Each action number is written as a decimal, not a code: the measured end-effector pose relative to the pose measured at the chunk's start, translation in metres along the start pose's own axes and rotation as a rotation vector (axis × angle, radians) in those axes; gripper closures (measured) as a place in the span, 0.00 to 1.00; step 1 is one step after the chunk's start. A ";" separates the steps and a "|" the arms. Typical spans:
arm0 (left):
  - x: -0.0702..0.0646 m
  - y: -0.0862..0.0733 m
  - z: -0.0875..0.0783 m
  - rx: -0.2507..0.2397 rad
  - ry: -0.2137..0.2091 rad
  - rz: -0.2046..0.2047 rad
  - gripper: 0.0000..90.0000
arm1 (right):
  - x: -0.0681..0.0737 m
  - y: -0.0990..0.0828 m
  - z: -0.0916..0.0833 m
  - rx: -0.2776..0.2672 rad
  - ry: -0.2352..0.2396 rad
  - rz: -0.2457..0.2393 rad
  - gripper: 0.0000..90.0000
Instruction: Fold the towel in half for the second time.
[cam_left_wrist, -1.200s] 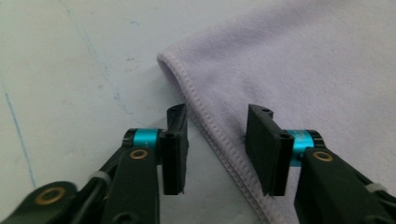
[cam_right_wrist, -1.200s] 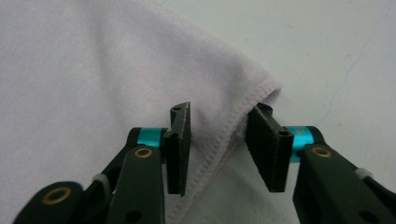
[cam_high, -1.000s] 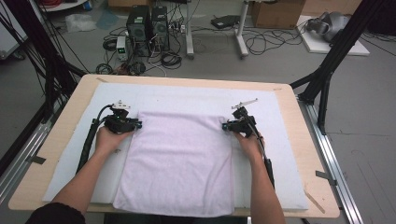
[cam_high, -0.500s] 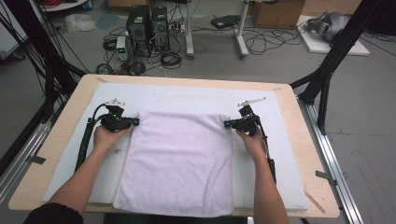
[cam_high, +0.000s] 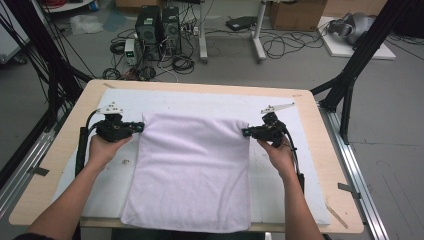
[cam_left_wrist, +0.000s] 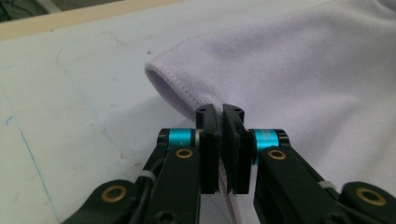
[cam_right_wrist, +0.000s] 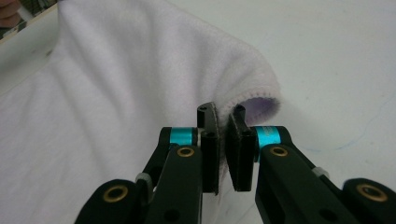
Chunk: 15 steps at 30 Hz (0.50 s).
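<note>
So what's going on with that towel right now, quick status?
Left gripper shut on towel far-left corner. Right gripper shut on far-right corner. Both corners raised off the table. Nothing in the way.

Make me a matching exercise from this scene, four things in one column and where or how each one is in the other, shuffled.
Things:
1. towel
2. left gripper
3. right gripper
4. computer towers

Places or states:
A. on the floor beyond the table
B. shut on the towel's far right corner
C. spread on the white mat, far corners pinched
D. shut on the towel's far left corner

Pairs: 1-C, 2-D, 3-B, 4-A
</note>
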<state>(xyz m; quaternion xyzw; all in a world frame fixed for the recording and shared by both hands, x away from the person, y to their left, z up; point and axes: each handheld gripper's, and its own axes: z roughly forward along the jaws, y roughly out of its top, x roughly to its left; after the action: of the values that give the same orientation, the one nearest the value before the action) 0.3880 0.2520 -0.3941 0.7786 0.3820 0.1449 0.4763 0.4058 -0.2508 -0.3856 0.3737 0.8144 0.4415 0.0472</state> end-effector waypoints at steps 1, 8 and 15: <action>-0.003 -0.002 -0.004 -0.003 -0.009 0.006 0.94 | 0.004 -0.002 -0.004 -0.001 0.007 -0.001 0.95; -0.026 -0.029 -0.027 -0.003 -0.041 0.052 0.94 | 0.030 -0.027 -0.021 0.025 0.042 -0.032 0.94; -0.043 -0.058 -0.042 0.032 -0.065 0.092 0.94 | 0.050 -0.062 -0.022 0.077 0.067 -0.029 0.93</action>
<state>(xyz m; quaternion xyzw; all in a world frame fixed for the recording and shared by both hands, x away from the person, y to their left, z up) 0.3082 0.2614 -0.4163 0.8072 0.3322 0.1352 0.4688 0.3264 -0.2539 -0.4064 0.3483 0.8373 0.4212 0.0117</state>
